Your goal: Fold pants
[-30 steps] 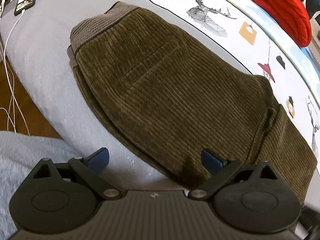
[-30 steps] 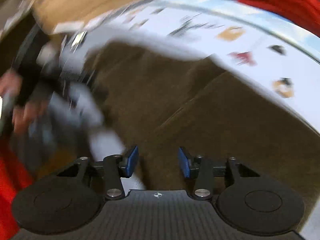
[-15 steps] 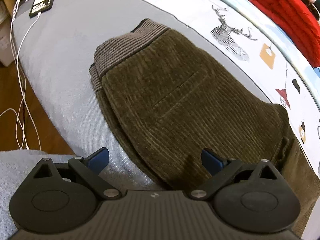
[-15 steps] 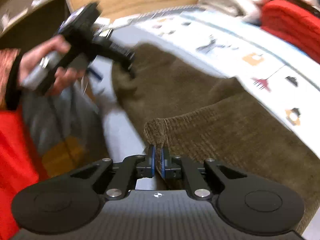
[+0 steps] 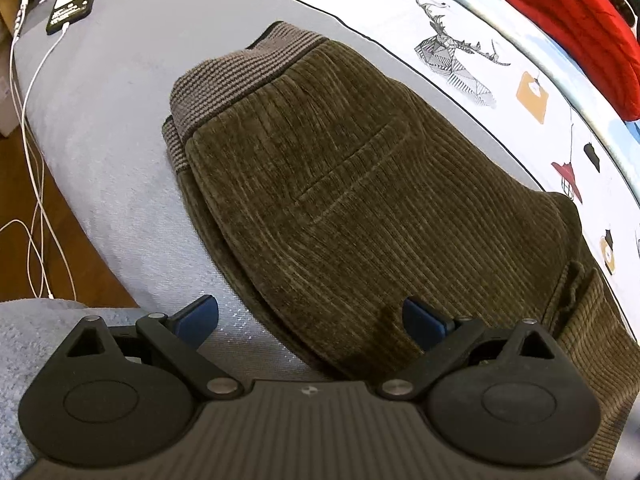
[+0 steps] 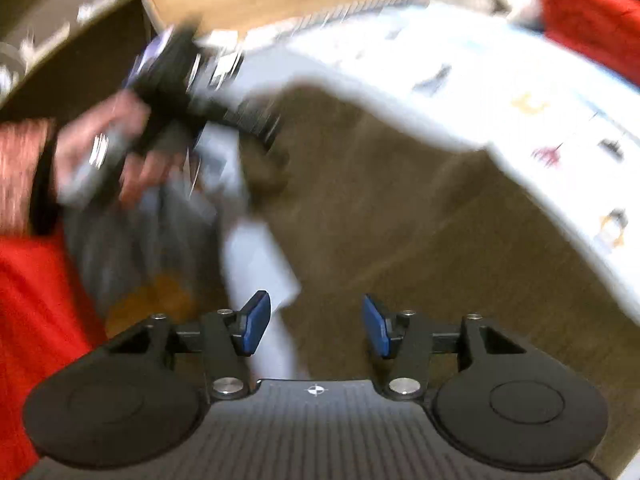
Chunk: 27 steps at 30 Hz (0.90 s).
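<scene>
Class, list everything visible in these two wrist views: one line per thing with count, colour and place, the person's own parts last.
pants: one, olive corduroy with striped waistband, lying folded on the bed
bed cover: one, grey, under the pants
printed sheet: one, white with deer and lantern motifs, beyond the pants
red blanket: one, red, far right corner
phone: one, black, far left on the bed
cables: several, white, hanging at the bed's left edge
left claw: open, empty, over the pants' near edge
right claw: open, empty, view blurred

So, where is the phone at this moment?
In the left wrist view, the phone lies at the top left, on the grey cover, beyond the pants.
</scene>
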Tool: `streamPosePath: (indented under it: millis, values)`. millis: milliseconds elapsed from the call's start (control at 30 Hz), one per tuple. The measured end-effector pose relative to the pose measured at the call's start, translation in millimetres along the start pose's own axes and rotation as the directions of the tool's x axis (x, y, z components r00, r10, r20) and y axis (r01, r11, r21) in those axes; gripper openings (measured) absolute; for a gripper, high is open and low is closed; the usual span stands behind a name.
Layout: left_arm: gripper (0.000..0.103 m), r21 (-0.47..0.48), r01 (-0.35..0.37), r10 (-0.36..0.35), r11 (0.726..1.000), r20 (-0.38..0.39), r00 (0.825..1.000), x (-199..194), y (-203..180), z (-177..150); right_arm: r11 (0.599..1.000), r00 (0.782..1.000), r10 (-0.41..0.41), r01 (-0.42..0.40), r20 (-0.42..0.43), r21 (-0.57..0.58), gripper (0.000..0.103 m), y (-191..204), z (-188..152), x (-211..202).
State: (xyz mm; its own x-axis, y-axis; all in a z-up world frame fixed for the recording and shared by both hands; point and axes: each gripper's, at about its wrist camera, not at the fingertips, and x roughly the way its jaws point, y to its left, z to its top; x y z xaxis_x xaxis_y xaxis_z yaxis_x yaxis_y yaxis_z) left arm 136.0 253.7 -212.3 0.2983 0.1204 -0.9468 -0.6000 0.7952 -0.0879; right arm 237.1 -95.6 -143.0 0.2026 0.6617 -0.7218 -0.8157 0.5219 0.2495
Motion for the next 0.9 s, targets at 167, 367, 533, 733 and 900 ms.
streamPosePath:
  millis: [167, 367, 533, 733, 900]
  values:
    - [0.100, -0.007, 0.010, -0.010, 1.000, -0.019, 1.000, 7, -5, 1, 0.991, 0.990, -0.126, 0.122, -0.069, -0.056, 0.052, -78, 39, 41]
    - [0.100, -0.009, 0.009, -0.010, 1.000, -0.037, 0.999, 18, -12, 6, 0.993, 0.976, -0.104, 0.091, -0.193, -0.074, 0.051, -104, 41, 99]
    - [0.100, 0.013, -0.005, 0.005, 1.000, -0.047, 0.999, 24, -19, 6, 0.995, 0.978, -0.061, 0.045, -0.199, -0.087, 0.045, -114, 48, 115]
    - [0.100, 0.002, -0.010, 0.010, 1.000, -0.048, 0.999, 26, -19, 5, 0.993, 0.995, -0.022, 0.010, -0.097, -0.116, 0.018, -94, 35, 79]
    - [0.100, 0.012, -0.009, 0.009, 1.000, -0.048, 0.999, 26, -20, 3, 0.993, 0.999, -0.023, 0.026, 0.036, -0.111, 0.017, -93, 51, 39]
